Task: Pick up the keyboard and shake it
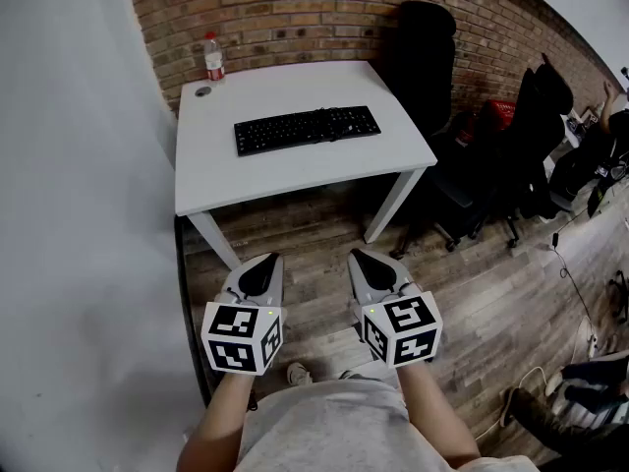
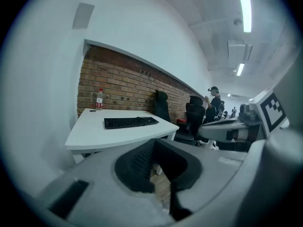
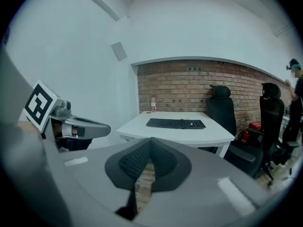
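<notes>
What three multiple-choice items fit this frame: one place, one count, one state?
1. Where does the bottle stand?
A. table's far left corner, near the brick wall
B. table's near right corner
C. on the keyboard

2. How many keyboards lie on the table?
A. none
B. one
C. two

3. How are the left hand-held gripper and right hand-held gripper?
A. open
B. shut on the keyboard
C. shut, empty

Key:
1. A, the bottle stands at the back left corner by the bricks.
2. B, a single black keyboard lies mid-table.
3. C, each gripper view shows jaws together with nothing between, short of the table.
</notes>
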`<state>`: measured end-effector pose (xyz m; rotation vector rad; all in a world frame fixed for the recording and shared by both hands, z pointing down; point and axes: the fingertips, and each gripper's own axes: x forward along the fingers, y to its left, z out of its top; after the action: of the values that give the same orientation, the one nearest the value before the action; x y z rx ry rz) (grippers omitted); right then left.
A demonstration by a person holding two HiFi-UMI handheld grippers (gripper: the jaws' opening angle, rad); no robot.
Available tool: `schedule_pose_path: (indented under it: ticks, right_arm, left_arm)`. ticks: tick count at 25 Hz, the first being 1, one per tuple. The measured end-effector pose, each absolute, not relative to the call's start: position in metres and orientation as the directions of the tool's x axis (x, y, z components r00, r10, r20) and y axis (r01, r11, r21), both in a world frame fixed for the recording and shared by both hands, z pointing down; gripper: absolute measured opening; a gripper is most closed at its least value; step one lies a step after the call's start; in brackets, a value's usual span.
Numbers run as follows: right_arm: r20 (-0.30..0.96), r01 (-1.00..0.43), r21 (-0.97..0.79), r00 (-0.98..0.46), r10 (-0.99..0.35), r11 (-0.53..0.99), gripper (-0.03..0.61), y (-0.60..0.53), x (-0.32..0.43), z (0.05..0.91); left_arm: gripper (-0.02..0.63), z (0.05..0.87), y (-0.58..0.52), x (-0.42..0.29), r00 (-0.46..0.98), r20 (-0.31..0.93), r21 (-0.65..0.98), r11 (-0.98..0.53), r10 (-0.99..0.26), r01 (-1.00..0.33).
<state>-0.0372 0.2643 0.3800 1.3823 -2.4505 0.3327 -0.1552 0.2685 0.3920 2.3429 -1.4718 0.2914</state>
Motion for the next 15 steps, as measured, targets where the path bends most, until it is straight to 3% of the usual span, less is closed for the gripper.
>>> schedule_pose_path:
  ticks: [15]
  right_arm:
    - [0.372,-0.859,-0.074,-0.495,-0.785,0.506,0.012,0.232,-0.021,0.395]
  left_arm:
    - [-0.006,0.403,0.235,-0.136,0.437,0.375,0.185,-0.396,-0.818,-0.899]
